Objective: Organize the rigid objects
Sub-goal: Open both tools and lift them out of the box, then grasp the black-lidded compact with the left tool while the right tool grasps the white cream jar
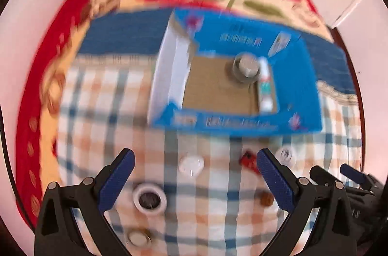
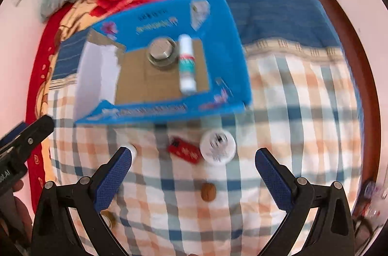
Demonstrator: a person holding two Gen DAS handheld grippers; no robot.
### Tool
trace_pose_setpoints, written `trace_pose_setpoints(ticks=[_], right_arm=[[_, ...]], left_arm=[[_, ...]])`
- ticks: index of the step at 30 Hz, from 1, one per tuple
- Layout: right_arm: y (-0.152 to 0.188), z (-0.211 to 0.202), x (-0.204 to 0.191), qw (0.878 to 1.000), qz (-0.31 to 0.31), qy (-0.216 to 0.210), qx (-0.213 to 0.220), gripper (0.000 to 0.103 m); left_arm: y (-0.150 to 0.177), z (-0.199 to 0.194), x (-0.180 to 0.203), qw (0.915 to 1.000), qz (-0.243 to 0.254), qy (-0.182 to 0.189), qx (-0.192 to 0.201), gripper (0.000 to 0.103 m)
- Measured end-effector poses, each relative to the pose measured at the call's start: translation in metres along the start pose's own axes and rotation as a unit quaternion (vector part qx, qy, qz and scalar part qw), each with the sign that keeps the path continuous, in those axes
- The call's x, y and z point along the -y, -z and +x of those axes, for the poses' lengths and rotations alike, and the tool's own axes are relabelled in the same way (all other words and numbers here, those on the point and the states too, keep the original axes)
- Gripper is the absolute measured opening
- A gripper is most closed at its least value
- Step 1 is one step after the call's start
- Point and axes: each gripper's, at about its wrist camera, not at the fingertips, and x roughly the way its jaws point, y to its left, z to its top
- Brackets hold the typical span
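Your left gripper [image 1: 195,179] and right gripper [image 2: 193,172] both hover with jaws spread wide, holding nothing, above the plaid cloth [image 2: 291,135]. Just ahead of your right gripper lie a brown walnut [image 2: 208,191], a small red rectangular board [image 2: 184,150] and a white round cap [image 2: 217,146]; beyond them the open blue cardboard box [image 2: 223,42] holds a round metal-lidded glass jar [image 2: 162,53] beside a white cylindrical tube [image 2: 187,63]
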Motion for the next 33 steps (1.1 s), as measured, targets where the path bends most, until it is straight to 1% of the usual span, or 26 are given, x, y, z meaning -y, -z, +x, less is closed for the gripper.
trace_pose_setpoints(ticks=[1, 4, 7, 9, 11, 12, 13, 14, 15, 16, 17, 19, 21, 24, 26, 28, 29, 30, 32, 33], right_arm=[[0.007, 0.016, 0.009, 1.0, 0.012, 0.002, -0.017, 0.103], [0.019, 0.051, 0.03, 0.998, 0.042, -0.002, -0.048, 0.103], [0.024, 0.092, 0.046, 0.996, 0.053, 0.02, -0.063, 0.103], [0.023, 0.117, 0.054, 0.995, 0.067, 0.013, -0.075, 0.103], [0.02, 0.14, 0.059, 0.993, 0.084, -0.002, -0.086, 0.103], [0.019, 0.151, 0.06, 0.992, 0.091, -0.003, -0.093, 0.102], [0.018, 0.161, 0.061, 0.99, 0.099, -0.012, -0.1, 0.101], [0.017, 0.173, 0.062, 0.988, 0.104, -0.023, -0.109, 0.098], [0.017, 0.185, 0.062, 0.986, 0.109, -0.032, -0.121, 0.086], [0.017, 0.193, 0.063, 0.986, 0.108, -0.022, -0.129, 0.073], [0.018, 0.196, 0.064, 0.987, 0.105, 0.001, -0.119, 0.072], [0.021, 0.196, 0.064, 0.989, 0.094, 0.004, -0.112, 0.071], [0.026, 0.192, 0.063, 0.99, 0.075, 0.013, -0.119, 0.071], [0.044, 0.179, 0.056, 0.991, 0.036, 0.03, -0.122, 0.071], [0.062, 0.166, 0.047, 0.992, 0.009, 0.028, -0.124, 0.071], [0.081, 0.155, 0.034, 0.991, -0.016, 0.022, -0.128, 0.071], [0.091, 0.152, 0.027, 0.991, -0.023, 0.011, -0.131, 0.071], [0.101, 0.151, 0.02, 0.99, -0.03, 0.0, -0.137, 0.071], [0.114, 0.154, 0.01, 0.989, -0.033, -0.01, -0.145, 0.071], [0.118, 0.157, 0.006, 0.988, -0.034, -0.014, -0.149, 0.071]], left_arm=[[0.007, 0.014, -0.005, 0.9997, -0.015, 0.004, -0.017, 0.103], [0.02, 0.045, -0.01, 0.9987, -0.035, -0.004, -0.038, 0.103], [0.027, 0.068, -0.013, 0.9974, -0.056, -0.019, -0.042, 0.103], [0.033, 0.082, -0.015, 0.996, -0.074, -0.03, -0.04, 0.103], [0.04, 0.094, -0.017, 0.994, -0.091, -0.049, -0.037, 0.103], [0.042, 0.098, -0.018, 0.9934, -0.096, -0.051, -0.038, 0.103], [0.045, 0.104, -0.02, 0.9922, -0.102, -0.059, -0.041, 0.103], [0.049, 0.109, -0.022, 0.991, -0.107, -0.067, -0.043, 0.103], [0.053, 0.114, -0.025, 0.9903, -0.111, -0.071, -0.045, 0.103], [0.057, 0.118, -0.027, 0.9894, -0.114, -0.075, -0.051, 0.103], [0.059, 0.12, -0.029, 0.9888, -0.116, -0.076, -0.055, 0.103], [0.068, 0.12, -0.035, 0.9875, -0.121, -0.079, -0.062, 0.103], [0.077, 0.115, -0.043, 0.9862, -0.122, -0.085, -0.073, 0.103], [0.097, 0.105, -0.061, 0.9852, -0.132, -0.075, -0.081, 0.103], [0.11, 0.104, -0.078, 0.9823, -0.14, -0.082, -0.093, 0.103], [0.122, 0.112, -0.098, 0.9774, -0.164, -0.076, -0.111, 0.103], [0.125, 0.116, -0.104, 0.9755, -0.172, -0.072, -0.117, 0.103], [0.128, 0.124, -0.11, 0.9732, -0.179, -0.064, -0.129, 0.103], [0.132, 0.136, -0.118, 0.9696, -0.188, -0.06, -0.144, 0.103], [0.133, 0.144, -0.12, 0.9685, -0.189, -0.052, -0.153, 0.103]])
